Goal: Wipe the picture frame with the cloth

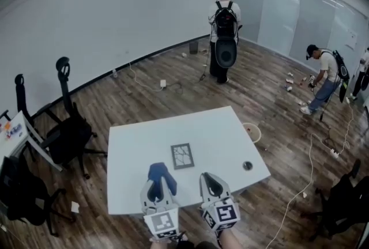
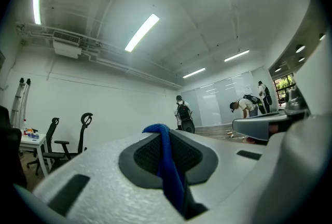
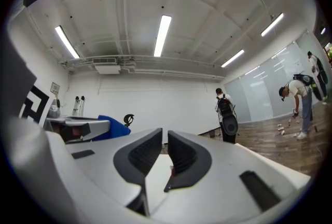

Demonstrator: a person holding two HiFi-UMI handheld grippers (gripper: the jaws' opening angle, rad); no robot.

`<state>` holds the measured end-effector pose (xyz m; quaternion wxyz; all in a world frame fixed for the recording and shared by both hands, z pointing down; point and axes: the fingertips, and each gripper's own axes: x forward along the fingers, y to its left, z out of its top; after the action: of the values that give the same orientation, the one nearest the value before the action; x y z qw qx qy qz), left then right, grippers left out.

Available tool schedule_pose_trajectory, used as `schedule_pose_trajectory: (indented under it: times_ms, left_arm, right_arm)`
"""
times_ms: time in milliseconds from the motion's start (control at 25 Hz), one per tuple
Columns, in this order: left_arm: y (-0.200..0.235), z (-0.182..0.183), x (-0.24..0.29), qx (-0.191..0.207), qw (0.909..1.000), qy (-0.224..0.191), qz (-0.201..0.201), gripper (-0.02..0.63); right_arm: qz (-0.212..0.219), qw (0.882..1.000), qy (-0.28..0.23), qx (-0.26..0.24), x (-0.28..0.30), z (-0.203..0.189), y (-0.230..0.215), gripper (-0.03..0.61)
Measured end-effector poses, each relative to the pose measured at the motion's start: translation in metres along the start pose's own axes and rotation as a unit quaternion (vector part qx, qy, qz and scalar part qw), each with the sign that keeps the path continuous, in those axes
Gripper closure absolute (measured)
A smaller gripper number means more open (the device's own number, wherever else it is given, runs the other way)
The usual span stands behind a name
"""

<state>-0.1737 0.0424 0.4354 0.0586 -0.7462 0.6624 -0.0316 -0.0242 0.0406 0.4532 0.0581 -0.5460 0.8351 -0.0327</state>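
Observation:
A small dark picture frame (image 1: 182, 155) lies flat near the middle of the white table (image 1: 230, 132). My left gripper (image 1: 159, 183) is at the table's near edge, just left of and nearer than the frame, shut on a blue cloth (image 1: 161, 172). In the left gripper view the cloth (image 2: 169, 163) hangs pinched between the jaws of that gripper (image 2: 165, 132). My right gripper (image 1: 209, 177) is beside it, right of the frame, shut with nothing in it. The right gripper view shows its own jaws (image 3: 165, 137) nearly touching, and the cloth (image 3: 112, 126) at the left.
A round cable hole (image 1: 247, 165) sits in the table's right part. Black office chairs (image 1: 66, 127) stand to the left. One person with a backpack (image 1: 224, 34) stands far off; another (image 1: 323, 78) bends at the right. Cables (image 1: 308, 173) trail on the wooden floor.

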Motion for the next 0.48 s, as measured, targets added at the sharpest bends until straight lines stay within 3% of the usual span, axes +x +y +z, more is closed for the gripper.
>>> schedule_pose_trajectory:
  times_ms: [280, 480]
  left_arm:
    - [0.017, -0.019, 0.062, 0.021, 0.9994, 0.028, 0.007, 0.583]
    - [0.017, -0.045, 0.113, 0.010, 0.9980, 0.057, 0.024, 0.583]
  right_arm:
    - [-0.005, 0.999, 0.035, -0.009, 0.057, -0.018, -0.022, 0.538]
    - [0.017, 0.998, 0.058, -0.006, 0.114, -0.038, -0.048, 0.538]
